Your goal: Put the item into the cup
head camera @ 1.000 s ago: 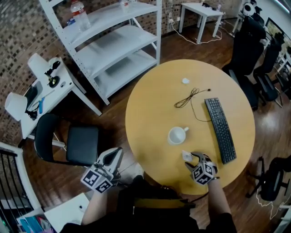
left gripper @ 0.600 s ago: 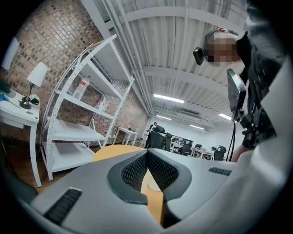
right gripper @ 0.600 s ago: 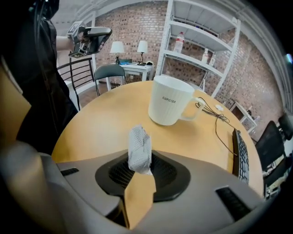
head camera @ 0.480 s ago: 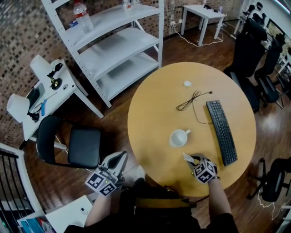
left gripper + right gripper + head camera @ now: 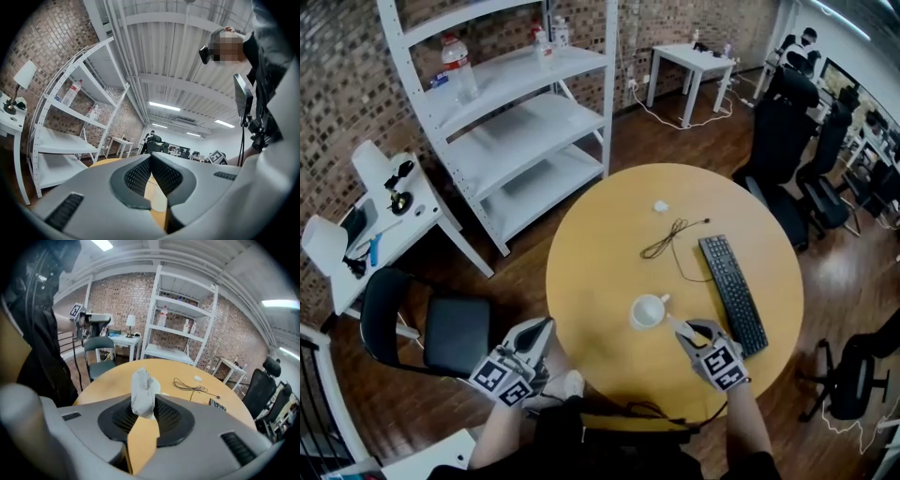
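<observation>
A white cup (image 5: 648, 311) stands upright on the round wooden table (image 5: 600, 244), its handle to the right. My right gripper (image 5: 684, 328) hovers just right of the cup, shut on a crumpled white item (image 5: 674, 322). In the right gripper view the item (image 5: 142, 387) sticks up between the dark pads (image 5: 171, 416), raised off the tabletop (image 5: 117, 376). My left gripper (image 5: 539, 330) is off the table's left edge, over the floor. In its own view the left gripper (image 5: 151, 159) has its pads touching at the tips with nothing between them.
A black keyboard (image 5: 731, 291) lies right of the cup. Behind it lie a coiled black cable (image 5: 666, 239) and a small white object (image 5: 661, 206). A black chair (image 5: 431, 333) stands left of the table, a white shelf unit (image 5: 516, 122) behind it. Office chairs stand at the right.
The right gripper's jaws have shut on the white item and brought it up beside the cup. The left gripper has stayed off the table's left edge. The head view has shifted.
</observation>
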